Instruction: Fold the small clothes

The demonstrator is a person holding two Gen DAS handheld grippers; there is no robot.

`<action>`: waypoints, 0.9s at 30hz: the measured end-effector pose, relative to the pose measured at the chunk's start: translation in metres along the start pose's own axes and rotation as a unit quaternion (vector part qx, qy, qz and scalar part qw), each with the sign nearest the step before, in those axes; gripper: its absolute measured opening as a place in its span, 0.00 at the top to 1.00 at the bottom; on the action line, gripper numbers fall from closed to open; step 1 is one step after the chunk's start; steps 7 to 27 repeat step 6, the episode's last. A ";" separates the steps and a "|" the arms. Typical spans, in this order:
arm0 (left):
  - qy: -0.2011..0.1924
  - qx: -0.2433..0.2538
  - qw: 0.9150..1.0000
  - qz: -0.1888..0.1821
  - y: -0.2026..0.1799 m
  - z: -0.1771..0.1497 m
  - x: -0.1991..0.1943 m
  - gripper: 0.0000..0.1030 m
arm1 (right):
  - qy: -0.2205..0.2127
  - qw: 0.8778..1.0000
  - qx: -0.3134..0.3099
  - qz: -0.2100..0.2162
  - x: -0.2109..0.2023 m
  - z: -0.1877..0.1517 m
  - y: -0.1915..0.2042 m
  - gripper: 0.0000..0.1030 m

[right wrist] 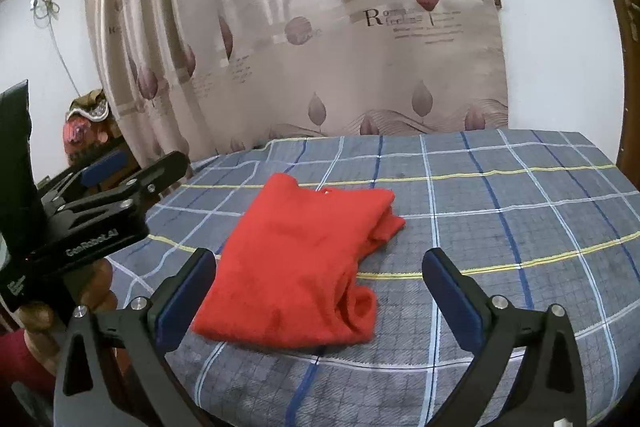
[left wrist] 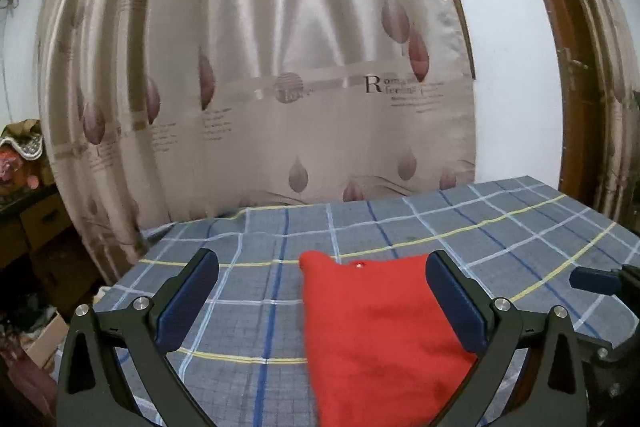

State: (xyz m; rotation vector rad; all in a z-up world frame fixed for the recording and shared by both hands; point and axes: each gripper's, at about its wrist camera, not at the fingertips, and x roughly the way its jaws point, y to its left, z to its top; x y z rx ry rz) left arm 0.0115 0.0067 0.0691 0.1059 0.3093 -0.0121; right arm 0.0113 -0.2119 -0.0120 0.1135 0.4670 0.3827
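Note:
A folded red garment (right wrist: 304,259) lies flat on the grey checked tablecloth (right wrist: 500,211), with a bunched fold at its right side. Above its near edge my right gripper (right wrist: 320,261) hovers open, blue pads wide apart and off the cloth. In the left wrist view the red garment (left wrist: 376,339) fills the lower middle. My left gripper (left wrist: 320,263) is open above it with nothing between its pads. From the right wrist view the left gripper (right wrist: 140,167) shows at the table's left edge, held by a hand (right wrist: 40,311). One right finger (left wrist: 592,283) shows at the far right.
A beige satin curtain (left wrist: 280,87) with leaf prints hangs just behind the table's far edge. Cardboard boxes (left wrist: 36,223) and clutter stand off the left side. A brown wooden door frame (left wrist: 580,67) rises at the right. The tablecloth extends right of the garment.

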 end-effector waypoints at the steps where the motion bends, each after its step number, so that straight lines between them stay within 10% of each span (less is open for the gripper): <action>1: 0.005 -0.006 1.000 -0.002 0.001 -0.001 0.001 0.00 | 0.002 1.000 -0.002 0.001 0.001 -0.001 0.002 0.00; 27: 0.027 -0.030 0.999 -0.006 0.008 -0.004 0.007 0.00 | -0.001 1.000 -0.011 -0.005 -0.001 -0.001 0.006 0.00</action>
